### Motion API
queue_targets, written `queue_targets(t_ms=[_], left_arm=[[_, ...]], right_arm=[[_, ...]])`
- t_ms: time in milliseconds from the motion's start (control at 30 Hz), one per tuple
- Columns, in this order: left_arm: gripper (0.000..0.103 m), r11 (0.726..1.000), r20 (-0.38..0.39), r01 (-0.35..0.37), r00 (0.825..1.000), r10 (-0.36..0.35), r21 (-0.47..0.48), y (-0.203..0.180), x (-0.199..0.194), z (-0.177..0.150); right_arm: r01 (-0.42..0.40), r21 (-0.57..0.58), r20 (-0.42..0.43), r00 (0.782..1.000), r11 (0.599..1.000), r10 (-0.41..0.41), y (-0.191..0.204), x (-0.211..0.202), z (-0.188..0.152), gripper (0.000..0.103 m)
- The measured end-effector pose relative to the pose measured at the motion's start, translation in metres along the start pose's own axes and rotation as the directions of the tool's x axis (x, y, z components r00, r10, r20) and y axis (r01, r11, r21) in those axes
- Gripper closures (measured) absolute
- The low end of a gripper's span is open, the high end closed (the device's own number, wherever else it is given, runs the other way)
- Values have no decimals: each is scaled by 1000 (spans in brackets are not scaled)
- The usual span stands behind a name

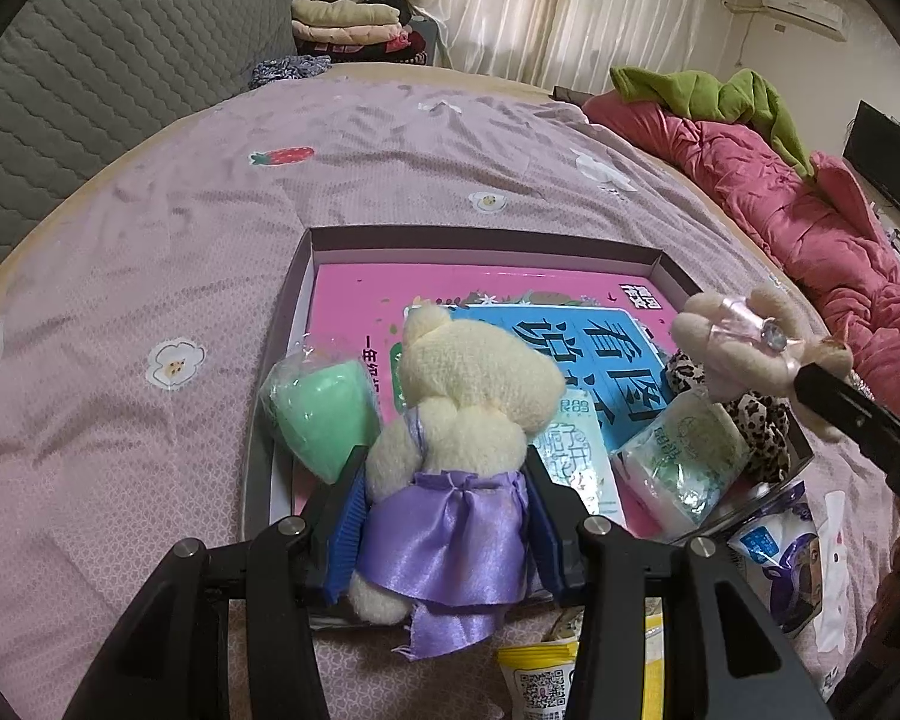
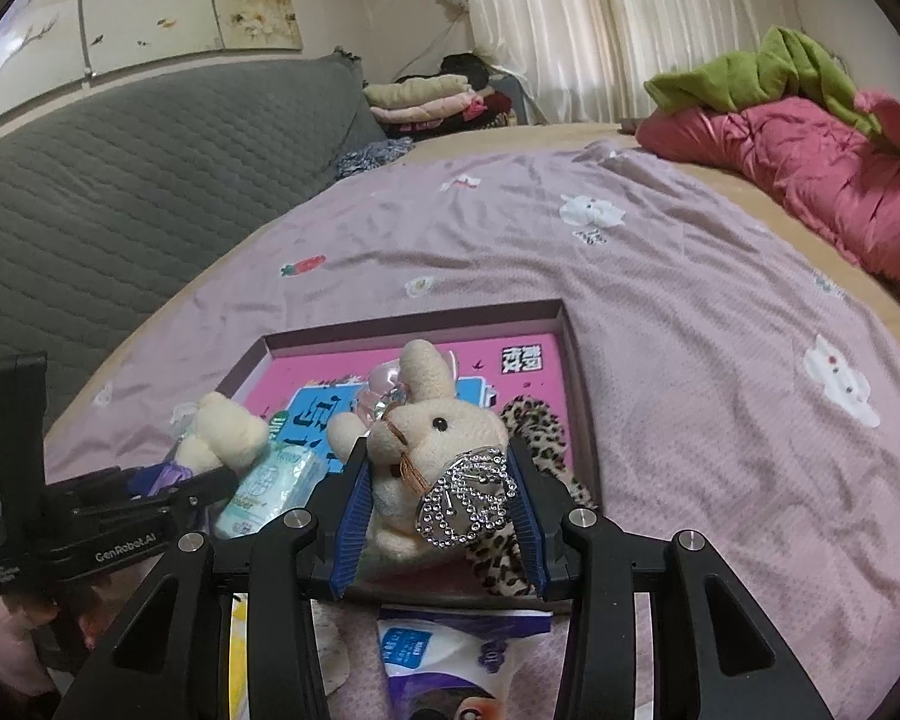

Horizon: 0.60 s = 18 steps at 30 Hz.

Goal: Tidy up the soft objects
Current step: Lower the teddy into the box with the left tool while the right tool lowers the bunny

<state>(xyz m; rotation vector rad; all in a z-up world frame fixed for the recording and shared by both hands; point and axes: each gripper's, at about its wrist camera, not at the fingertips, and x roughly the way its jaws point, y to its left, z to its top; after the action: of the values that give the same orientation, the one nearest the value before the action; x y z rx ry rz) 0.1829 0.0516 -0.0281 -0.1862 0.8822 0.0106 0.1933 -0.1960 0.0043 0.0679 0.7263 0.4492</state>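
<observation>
Left gripper (image 1: 444, 480), clenched on a cream plush toy in a purple satin skirt (image 1: 468, 420), its blue-padded jaws pressing the toy's waist; the toy hangs over the near left edge of the shallow box (image 1: 486, 237), head pointing away. Right gripper (image 2: 438, 498), clenched on a cream plush rabbit (image 2: 432, 438) carrying a rhinestone ornament (image 2: 471, 501) and a pink bow (image 2: 384, 381); the rabbit is upright over the near edge of the same box, and in the left wrist view it shows at the right, above the box's right side. The box lies on the lilac patterned bedsheet (image 1: 150, 240) and holds a pink book (image 1: 354, 294) with a blue book (image 1: 576, 354) on top, a leopard-print soft item (image 2: 540, 426) at the right, two tissue packs (image 1: 678, 456) near the front, and a wrapped green sponge (image 1: 318, 414) leaning at its left wall. Just outside the near edge lie a yellow packet (image 1: 540, 678) and a white-and-purple packet (image 2: 438, 654). Beyond the box the sheet stretches bare to the grey quilted headboard (image 1: 90, 72) on the far left; a red quilt (image 1: 810, 210) with a green garment (image 1: 720, 96) borders the right.
</observation>
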Motion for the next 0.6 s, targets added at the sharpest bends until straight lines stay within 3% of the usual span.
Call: queue_targets(t_ms=[600], left_arm=[[55, 999, -7, -21, 1000, 21, -32, 10, 1, 1]], right_arm=[[56, -16, -97, 994, 998, -57, -4, 20, -11, 60]])
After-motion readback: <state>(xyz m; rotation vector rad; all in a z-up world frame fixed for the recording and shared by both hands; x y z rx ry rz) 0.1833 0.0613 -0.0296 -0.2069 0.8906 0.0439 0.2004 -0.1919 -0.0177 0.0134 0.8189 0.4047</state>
